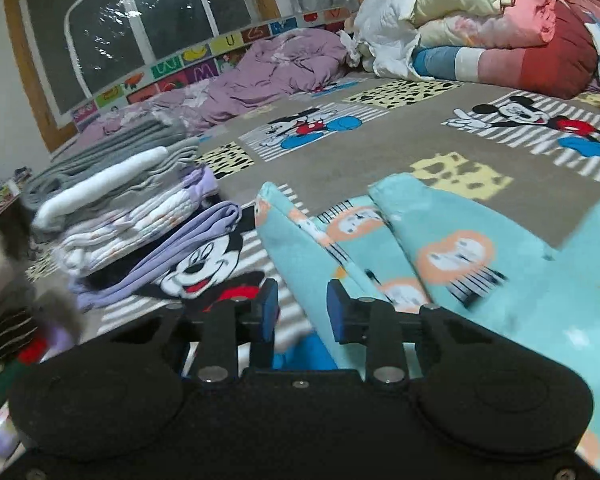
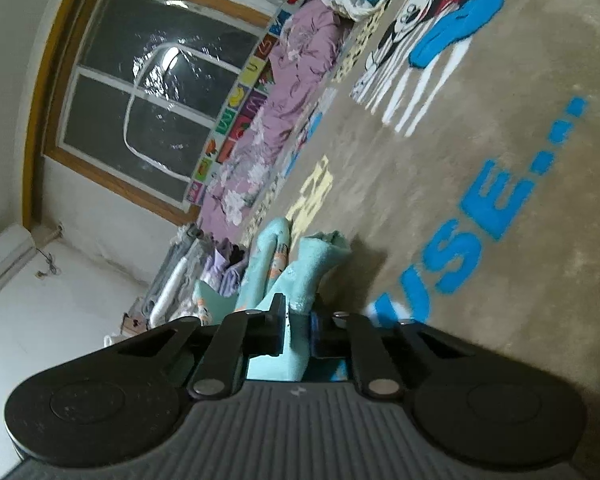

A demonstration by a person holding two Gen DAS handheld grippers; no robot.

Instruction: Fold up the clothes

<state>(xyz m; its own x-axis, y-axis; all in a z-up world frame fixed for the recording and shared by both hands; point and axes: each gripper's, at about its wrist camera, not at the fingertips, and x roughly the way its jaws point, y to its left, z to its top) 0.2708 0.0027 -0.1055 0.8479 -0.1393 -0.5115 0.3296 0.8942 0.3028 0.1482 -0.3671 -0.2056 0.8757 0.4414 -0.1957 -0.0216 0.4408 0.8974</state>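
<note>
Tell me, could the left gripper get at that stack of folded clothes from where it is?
Probably yes. The left gripper is open and holds nothing, and the stack of folded clothes lies just beside it on the blanket, with nothing between them.

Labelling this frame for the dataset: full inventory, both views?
garment: 1, turquoise with orange print, on blanket, near side
folded stack: 1, grey, white, lilac, left of garment
blanket: 1, taupe with cartoon mouse print, covers bed
purple quilt: 1, crumpled, by window
bedding pile: 1, cream, pink, red, white, far right
window: 1, dark, wood frame, behind
left tool: open, empty, over garment edge
right tool: shut on garment
</note>
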